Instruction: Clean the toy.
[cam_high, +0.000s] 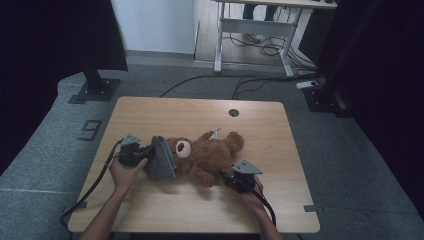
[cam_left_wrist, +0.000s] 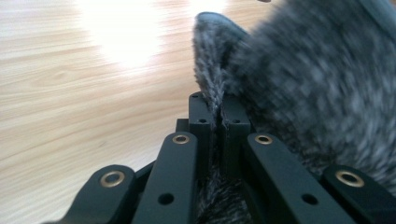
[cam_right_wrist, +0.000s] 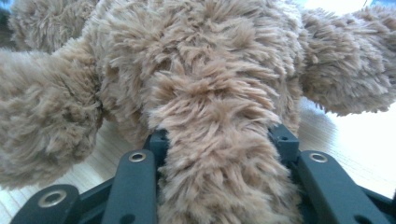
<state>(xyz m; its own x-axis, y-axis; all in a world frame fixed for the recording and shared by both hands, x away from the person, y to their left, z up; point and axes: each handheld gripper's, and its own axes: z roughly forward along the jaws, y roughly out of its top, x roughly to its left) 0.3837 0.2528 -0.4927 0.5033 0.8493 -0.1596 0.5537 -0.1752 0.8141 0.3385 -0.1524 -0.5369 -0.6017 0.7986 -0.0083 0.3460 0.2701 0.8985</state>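
A brown teddy bear (cam_high: 205, 156) lies on its back in the middle of the wooden table (cam_high: 150, 115). A grey fuzzy cloth piece (cam_high: 161, 159) stands against the bear's head. My left gripper (cam_high: 146, 154) is shut on that cloth's edge; in the left gripper view the jaws (cam_left_wrist: 217, 105) pinch a thin fold of the grey fabric (cam_left_wrist: 303, 84). My right gripper (cam_high: 228, 178) sits at the bear's lower side. In the right gripper view its jaws (cam_right_wrist: 219, 135) press on a furry limb (cam_right_wrist: 219, 177) of the bear (cam_right_wrist: 201, 60).
A round cable hole (cam_high: 233, 112) sits near the table's far edge. A white tag (cam_high: 215, 134) pokes up by the bear's arm. Bare wood lies left of the cloth (cam_left_wrist: 70, 93). On the floor beyond are stand bases and cables (cam_high: 250, 80).
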